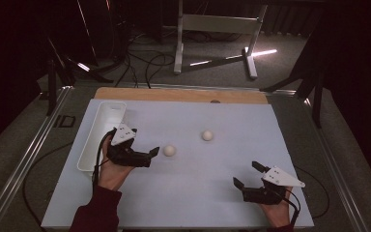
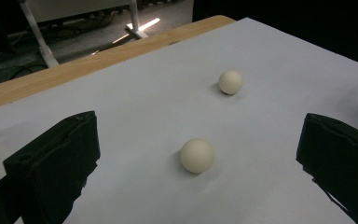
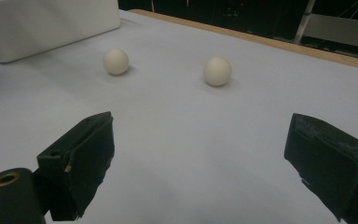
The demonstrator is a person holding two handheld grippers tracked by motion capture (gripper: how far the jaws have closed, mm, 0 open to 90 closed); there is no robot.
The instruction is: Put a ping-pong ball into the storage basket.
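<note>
High view overhead facing forward, both gripper views low, close, sharing two balls

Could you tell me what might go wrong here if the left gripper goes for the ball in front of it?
The near ball is round and lies loose on the smooth white sheet, so a jaw of the open left gripper touching it first could send it rolling, perhaps toward the far ball. The white tray sits close beside the left hand, so a wide swing might knock it. The right gripper, also open, is well away and looks like no hazard.
</note>
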